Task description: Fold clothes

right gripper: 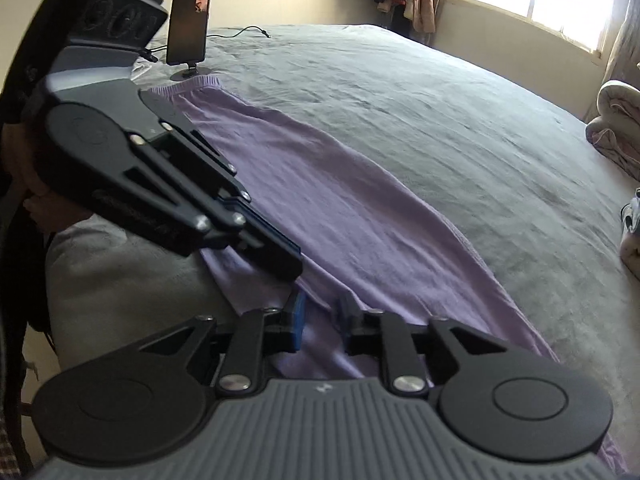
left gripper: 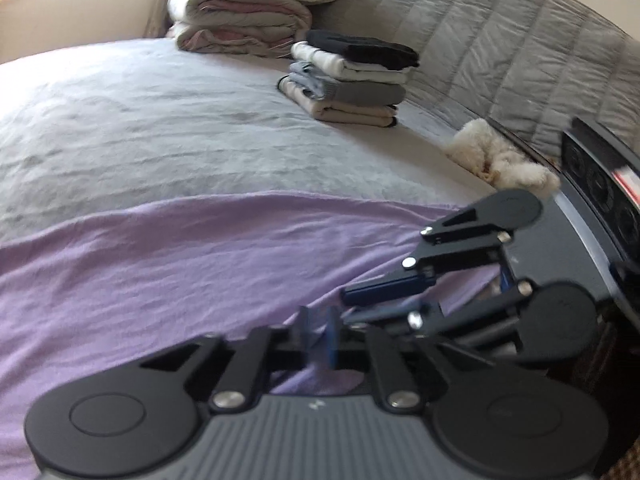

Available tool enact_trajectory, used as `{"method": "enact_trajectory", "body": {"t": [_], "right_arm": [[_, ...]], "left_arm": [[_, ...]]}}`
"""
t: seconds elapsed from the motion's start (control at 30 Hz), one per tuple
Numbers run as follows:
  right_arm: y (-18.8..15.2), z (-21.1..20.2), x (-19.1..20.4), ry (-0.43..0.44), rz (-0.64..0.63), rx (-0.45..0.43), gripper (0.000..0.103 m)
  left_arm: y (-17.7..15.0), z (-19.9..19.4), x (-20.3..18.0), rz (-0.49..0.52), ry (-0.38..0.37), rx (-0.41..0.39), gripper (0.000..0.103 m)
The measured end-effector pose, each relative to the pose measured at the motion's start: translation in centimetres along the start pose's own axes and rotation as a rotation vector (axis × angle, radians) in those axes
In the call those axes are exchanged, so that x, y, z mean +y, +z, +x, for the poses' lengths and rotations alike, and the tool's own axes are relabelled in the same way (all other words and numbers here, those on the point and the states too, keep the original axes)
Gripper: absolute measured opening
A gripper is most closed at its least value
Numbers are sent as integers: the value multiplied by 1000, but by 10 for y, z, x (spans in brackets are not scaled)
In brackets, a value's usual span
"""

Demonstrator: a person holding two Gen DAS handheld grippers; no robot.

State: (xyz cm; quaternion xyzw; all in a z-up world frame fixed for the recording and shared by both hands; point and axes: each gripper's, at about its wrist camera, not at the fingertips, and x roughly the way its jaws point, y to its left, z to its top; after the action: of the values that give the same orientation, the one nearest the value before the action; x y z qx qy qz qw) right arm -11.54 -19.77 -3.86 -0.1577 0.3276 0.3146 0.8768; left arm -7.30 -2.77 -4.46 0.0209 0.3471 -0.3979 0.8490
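Note:
A lilac garment [left gripper: 200, 264] lies flat in a long strip along the near edge of the bed; its elastic waistband end [right gripper: 200, 80] is at the far end in the right wrist view. My left gripper [left gripper: 318, 330] sits low over the cloth with a narrow gap between its blue pads and lilac fabric showing in that gap. In the right wrist view the left gripper [right gripper: 286, 262] rests its tips on the garment's [right gripper: 340, 200] near edge. My right gripper [right gripper: 323, 314] hovers over the same end, its jaws apart with cloth beneath. The right gripper [left gripper: 348, 304] is just beside the left.
A stack of folded clothes [left gripper: 348, 80] and a pile of folded bedding [left gripper: 240, 16] sit at the far side of the grey bed sheet [left gripper: 160, 120]. A fluffy white item [left gripper: 500, 156] lies by the quilted backrest [left gripper: 500, 40]. A phone on a stand [right gripper: 188, 26] stands beyond the waistband.

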Motion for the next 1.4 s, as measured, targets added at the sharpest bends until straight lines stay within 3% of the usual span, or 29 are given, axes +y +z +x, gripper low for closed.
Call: {"method": "enact_trajectory", "body": {"t": [0.03,0.07,0.2,0.4,0.5,0.6,0.73,0.83,0.87,0.97,1.07,1.2,1.4], "right_arm": [[1,-1,-4,8,22,-1,1],[1,-3,-8,17,47,-4,1],[2,-16,-16,59,116,-32,0],[3,-35,-15,101,168,-78,0],[4,-41,-13,106,173,-88,0],[4,-44,-8,82,161,-92,2],[0,-45,5,21,105,-85,19],[-1,-42,17,-26,73,-97,46],[-1,-40,22,-42,60,-103,46],[-3,-31,40,-177,-17,-126,46],[-9,-17,58,-412,-86,-140,46],[-18,-1,73,-690,-63,-134,46],[-27,-1,73,-947,40,-160,46]], "left_arm": [[0,-2,-2,23,-1,-8,31],[-1,-3,-4,44,-2,-14,31],[-3,-7,-11,114,5,-21,31],[-9,-8,-24,238,93,-49,30],[-10,-9,-27,260,113,-53,5],[-10,-13,-28,253,106,-54,1],[-10,-18,-25,205,96,-65,1],[-10,-21,-24,180,86,-78,1],[-10,-22,-23,173,80,-83,1],[-10,-23,-23,156,61,-85,1],[-12,-23,-22,152,45,-73,1],[-17,-19,-21,164,28,-49,1],[-26,-17,-17,169,2,-28,1]]}}
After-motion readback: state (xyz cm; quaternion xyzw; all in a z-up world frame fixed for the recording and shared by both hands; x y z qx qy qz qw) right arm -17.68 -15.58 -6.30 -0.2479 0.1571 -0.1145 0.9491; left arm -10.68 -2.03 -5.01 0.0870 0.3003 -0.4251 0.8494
